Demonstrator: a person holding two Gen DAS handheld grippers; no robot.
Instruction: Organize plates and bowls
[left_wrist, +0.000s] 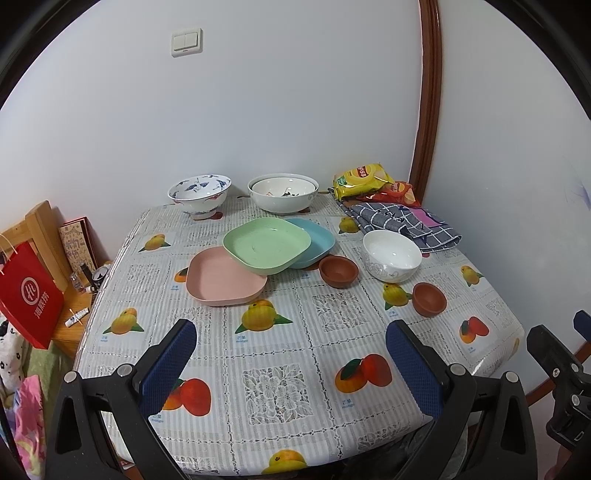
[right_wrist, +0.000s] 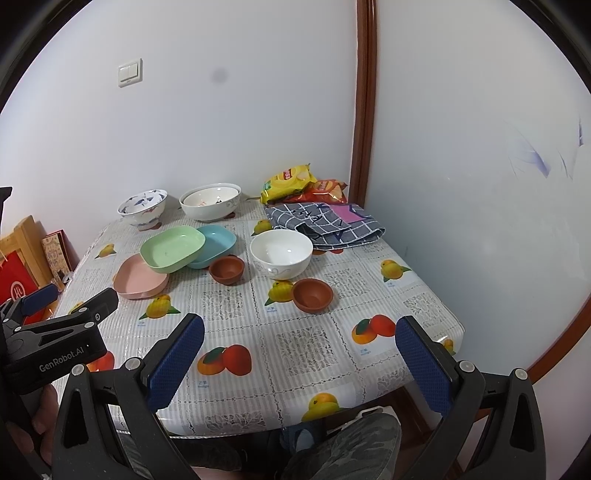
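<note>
While both tongs, left (left_wrist: 290, 363) and right (right_wrist: 300, 360), hover wide open and empty over the counter's (left_wrist: 280, 417) near edge, the tilted square green plastic plate (left_wrist: 266, 244) mid-counter leans on pink and blue plates, upward-facing, without a long axis; nudged, it may slide.

The left gripper (left_wrist: 290, 363) hovers over the table (left_wrist: 288, 406), jaws spread wide and empty. At 12 o'clock, the green plate (left_wrist: 266, 244) overlaps the pink plate (left_wrist: 225, 277) and blue plate (left_wrist: 314, 242). At 1 o'clock stands the white bowl (left_wrist: 392, 255).
</note>
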